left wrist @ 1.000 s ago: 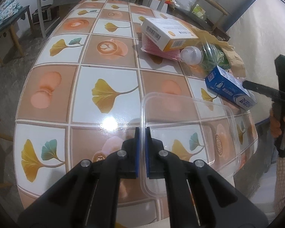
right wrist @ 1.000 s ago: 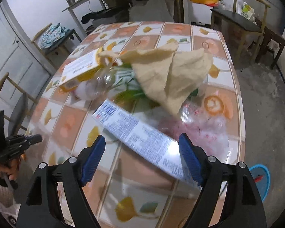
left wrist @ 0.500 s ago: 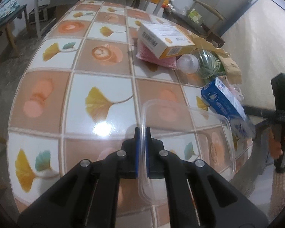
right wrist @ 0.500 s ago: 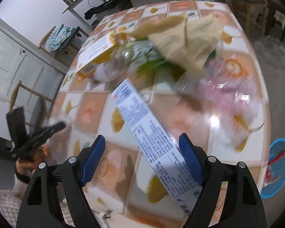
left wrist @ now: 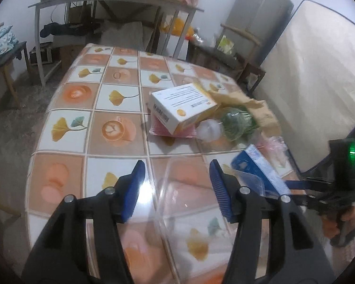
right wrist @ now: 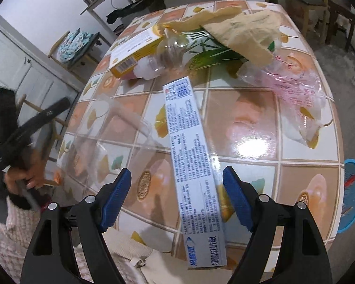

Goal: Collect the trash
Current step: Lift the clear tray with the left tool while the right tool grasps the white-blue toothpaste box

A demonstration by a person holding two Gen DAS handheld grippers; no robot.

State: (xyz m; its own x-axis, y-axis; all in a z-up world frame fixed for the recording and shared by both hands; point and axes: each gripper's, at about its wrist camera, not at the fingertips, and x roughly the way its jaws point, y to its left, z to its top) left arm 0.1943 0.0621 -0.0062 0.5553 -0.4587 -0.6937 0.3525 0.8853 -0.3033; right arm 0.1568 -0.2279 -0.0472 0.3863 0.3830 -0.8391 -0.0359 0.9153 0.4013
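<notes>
Left gripper: jaws opening, pads apart. We see the clear plastic container between them, near the table's near edge, and neither blue pad presses on it.

Right gripper: jaws wide apart. The long blue-and-white toothpaste box lies between the fingers, one end hanging past the near edge of the table. We can't tell whether the pads touch it; there looks to be a gap on both sides.

Rest of the trash sits in a cluster toward the table's right edge as the left wrist view shows it:
- white-and-yellow carton, tilted, resting on a pink pack
- clear bottle with a green label just beside the carton, white cap end toward us
- crumpled brown paper draped over the bottle
- thin clear plastic bag with pink print next to the paper, near the right edge

The far half of the table shows only the tile-pattern cloth. A blue round bin sits on the floor by the table's corner in the right wrist view.
</notes>
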